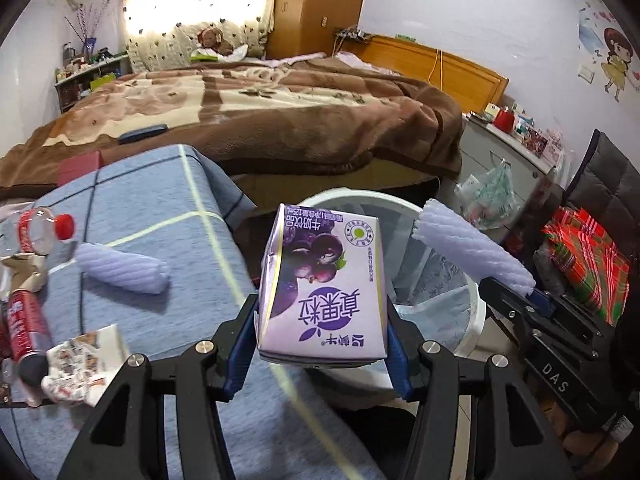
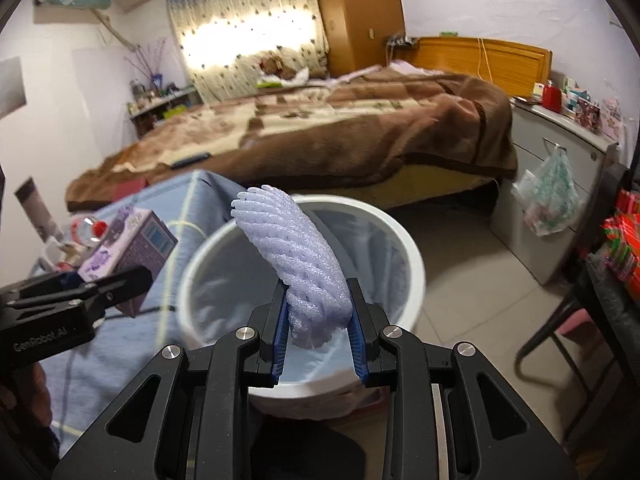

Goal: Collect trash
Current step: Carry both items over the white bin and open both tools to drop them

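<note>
Two grippers loaded, both near the bin. Left gripper (image 1: 322, 320) pinches a purple milk carton (image 1: 324, 280) across its side walls, blue pads flat on the faces, carton upright and tilted slightly away. Grip sits low on the carton, probably so most of the box clears the fingers and can drop freely on release. Carton hangs at the near rim of the white trash bin (image 1: 478, 300), roughly over the table edge, not yet fully over the opening by my read.

Right gripper (image 2: 318, 320) is squeezed on a lavender foam net sleeve (image 2: 296, 256), held by its lower end, rest arching up and left. In the right wrist view the sleeve sits over the bin (image 2: 416, 276) mouth; bin has a pale liner, and I see no trash inside. Soft foam is compressed between the pads, so a narrow closing is needed to keep it.

Outward: table with blue checked cloth (image 1: 152, 208) left of bin. More trash lies on it: second foam sleeve (image 1: 124, 274), clear bottle with red cap (image 1: 44, 230), red can (image 1: 24, 332), crumpled wrapper (image 1: 80, 364). Bed with brown blanket (image 1: 280, 112) behind.

Judgement: drop phase; right is ready to release, left needs a bit more travel over the bin.
</note>
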Tool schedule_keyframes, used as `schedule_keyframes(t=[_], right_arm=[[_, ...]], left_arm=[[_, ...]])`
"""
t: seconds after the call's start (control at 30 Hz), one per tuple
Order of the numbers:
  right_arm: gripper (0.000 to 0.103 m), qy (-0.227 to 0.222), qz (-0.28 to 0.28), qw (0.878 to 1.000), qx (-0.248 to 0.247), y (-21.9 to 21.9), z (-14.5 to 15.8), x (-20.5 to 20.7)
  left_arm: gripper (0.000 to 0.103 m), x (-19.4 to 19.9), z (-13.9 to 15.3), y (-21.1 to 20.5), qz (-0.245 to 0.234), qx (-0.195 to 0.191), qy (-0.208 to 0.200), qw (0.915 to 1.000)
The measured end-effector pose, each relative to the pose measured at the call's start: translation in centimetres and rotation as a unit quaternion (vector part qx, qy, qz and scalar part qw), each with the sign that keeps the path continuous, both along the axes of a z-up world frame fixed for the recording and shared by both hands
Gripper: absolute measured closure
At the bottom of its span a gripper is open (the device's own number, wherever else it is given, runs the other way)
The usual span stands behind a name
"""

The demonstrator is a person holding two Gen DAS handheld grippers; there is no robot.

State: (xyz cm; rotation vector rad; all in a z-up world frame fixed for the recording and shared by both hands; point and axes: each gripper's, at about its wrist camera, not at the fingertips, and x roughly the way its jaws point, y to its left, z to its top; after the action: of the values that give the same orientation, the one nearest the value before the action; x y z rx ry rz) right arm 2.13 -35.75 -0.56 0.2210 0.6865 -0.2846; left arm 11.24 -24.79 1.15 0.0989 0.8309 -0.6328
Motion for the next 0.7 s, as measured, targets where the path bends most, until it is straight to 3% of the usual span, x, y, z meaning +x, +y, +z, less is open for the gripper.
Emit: schedule_keyframes(t=[0.33,0.4,0.57,0.7], right_arm=[[0.072,0.042,-0.006,0.999,-0.005,-1.5,-1.4,1.3],[0.070,0.047,0.001,0.999,-0.005,-1.4,-1.6,1.3],[0.049,0.064,0.008,0.998,-0.011,-1.4,-2.0,1.7],[0.046,0.064,0.005,0.998,-0.011,-1.4,-1.9,1.3]], left_arm=[[0.044,0.7,-1.6,-1.8,-0.013,0.006,0.024,0.9996],[0.038,0.9,-1.8,-2.0,-0.018,0.005,0.027,0.9995],[0.033,1.0,-2.2,-1.9,-0.018,0.002,0.037,0.9992],[0.033,0.8,-2.0,-1.3,-0.010,0.003,0.034,0.9994]])
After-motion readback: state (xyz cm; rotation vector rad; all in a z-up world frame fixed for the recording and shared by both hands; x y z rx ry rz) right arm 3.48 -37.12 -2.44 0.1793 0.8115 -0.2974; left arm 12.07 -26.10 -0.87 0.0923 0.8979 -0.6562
